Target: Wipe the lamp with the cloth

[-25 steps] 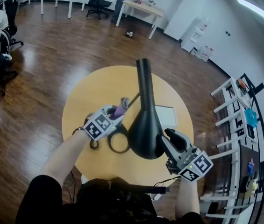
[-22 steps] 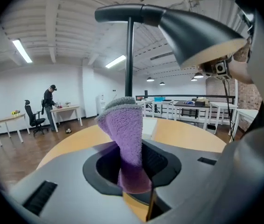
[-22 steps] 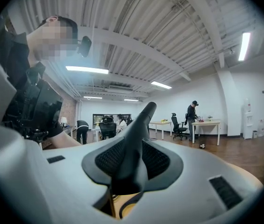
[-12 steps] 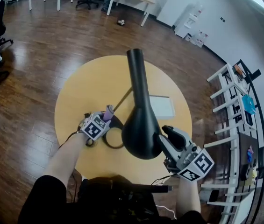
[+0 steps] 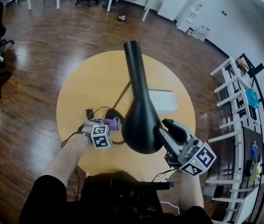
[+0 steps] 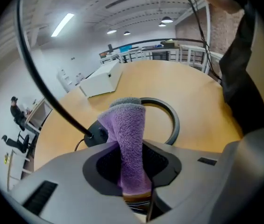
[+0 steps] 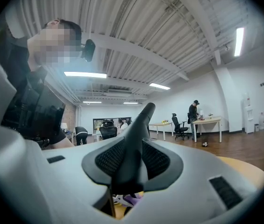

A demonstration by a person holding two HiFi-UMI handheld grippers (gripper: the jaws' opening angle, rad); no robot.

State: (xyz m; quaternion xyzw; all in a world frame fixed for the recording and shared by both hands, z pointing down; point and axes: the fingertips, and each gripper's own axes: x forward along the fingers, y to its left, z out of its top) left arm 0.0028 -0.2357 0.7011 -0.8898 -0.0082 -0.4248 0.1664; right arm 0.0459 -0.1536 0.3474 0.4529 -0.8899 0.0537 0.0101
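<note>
1. Dark wood floor [image 5: 52, 45] all round, and in the middle of it a round yellow bench [image 5: 85, 87].
2. On the bench, a black lamp [image 5: 140, 125]: ring-shaped base [image 6: 171, 120] flat on the top, thin stem [image 5: 122, 94] slanting up from it, long cone shade [image 5: 134, 69] raised over the near side with its narrow end pointing away.
3. Right tool [image 7: 127, 169] at the shade's wide end, jaws clamped on the black body, which runs on ahead between them.
4. Left tool [image 6: 132, 169] low over the bench on the near left, jaws closed on the cloth [image 6: 127, 129].
5. Cloth purple and fluffy, folded, sticking out ahead of the jaws just beside the base; possibly brushing the ring, though hard to tell from these angles.
6. Beyond the shade, toward the far right of the bench, a flat white box [image 5: 162, 101].
7. Near the base, a dark cable [image 5: 94, 111] looped on the top.
8. Off to the right of the bench, a white rack [image 5: 234, 101] on the floor.
</note>
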